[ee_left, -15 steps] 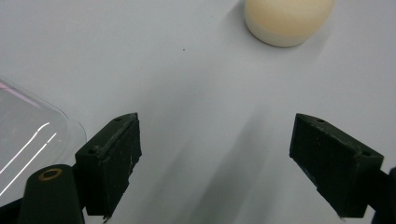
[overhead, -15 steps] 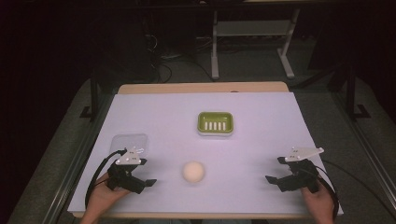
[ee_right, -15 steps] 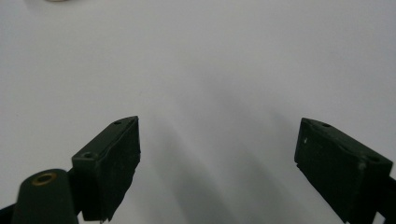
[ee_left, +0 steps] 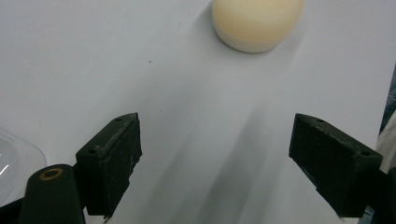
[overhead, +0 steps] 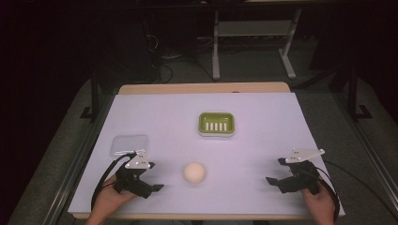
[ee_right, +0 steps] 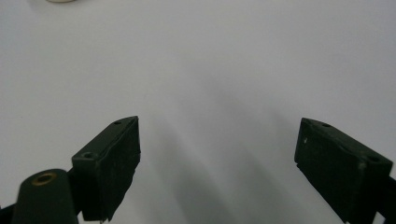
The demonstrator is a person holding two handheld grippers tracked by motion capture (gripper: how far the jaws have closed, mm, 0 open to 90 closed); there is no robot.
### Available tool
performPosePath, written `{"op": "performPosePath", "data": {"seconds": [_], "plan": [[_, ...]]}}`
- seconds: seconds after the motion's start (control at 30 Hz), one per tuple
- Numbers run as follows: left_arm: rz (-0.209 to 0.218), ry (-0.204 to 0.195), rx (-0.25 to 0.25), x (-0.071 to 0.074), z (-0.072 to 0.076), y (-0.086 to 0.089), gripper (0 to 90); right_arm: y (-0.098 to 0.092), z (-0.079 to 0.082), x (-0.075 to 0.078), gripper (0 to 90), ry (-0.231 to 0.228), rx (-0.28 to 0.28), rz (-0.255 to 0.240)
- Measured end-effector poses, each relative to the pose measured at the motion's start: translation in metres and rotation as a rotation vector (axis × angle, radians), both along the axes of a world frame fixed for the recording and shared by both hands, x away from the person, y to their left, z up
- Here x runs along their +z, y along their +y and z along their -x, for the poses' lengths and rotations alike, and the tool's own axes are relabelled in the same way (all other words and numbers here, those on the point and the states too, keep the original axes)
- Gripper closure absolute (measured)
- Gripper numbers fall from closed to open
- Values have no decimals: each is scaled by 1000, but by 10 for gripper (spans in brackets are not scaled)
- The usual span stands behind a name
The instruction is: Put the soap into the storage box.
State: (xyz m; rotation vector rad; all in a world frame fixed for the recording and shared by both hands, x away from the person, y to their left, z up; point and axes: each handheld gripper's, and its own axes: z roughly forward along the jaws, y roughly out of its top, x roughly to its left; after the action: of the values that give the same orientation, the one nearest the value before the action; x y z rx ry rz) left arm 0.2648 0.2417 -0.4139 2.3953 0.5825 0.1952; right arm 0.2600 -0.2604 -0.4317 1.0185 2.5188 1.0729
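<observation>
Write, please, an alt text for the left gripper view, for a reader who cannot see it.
The left gripper has its two black jaws wide open with nothing between them, pointing over a white table toward a cream ball that lies ahead, apart from the jaws. The rim of a clear plastic lid shows at the lower left edge.

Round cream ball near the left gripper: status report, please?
Left gripper open, right gripper open. Round cream ball untouched, ahead of left gripper. Path clear.
</observation>
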Motion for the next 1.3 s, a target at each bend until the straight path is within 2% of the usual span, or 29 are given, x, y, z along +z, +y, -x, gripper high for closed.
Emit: {"op": "performPosePath", "data": {"seconds": [0.13,0.33,0.6,0.83,1.07,1.3], "plan": [[-2,10,-16,0,0,-5,164,0,0,0,136,-7,3,2],[-19,1,-45,5,-3,-17,164,0,1,0,136,-6,1,-1],[-50,6,-91,9,-7,-39,164,-2,2,1,136,-7,-6,-4],[-56,9,-122,13,-12,-55,163,0,2,1,136,-7,2,-5],[-77,28,-145,12,-14,-64,161,1,1,0,136,-5,10,-4],[-104,19,-163,17,-20,-78,161,3,2,0,136,-11,19,-5]]}}
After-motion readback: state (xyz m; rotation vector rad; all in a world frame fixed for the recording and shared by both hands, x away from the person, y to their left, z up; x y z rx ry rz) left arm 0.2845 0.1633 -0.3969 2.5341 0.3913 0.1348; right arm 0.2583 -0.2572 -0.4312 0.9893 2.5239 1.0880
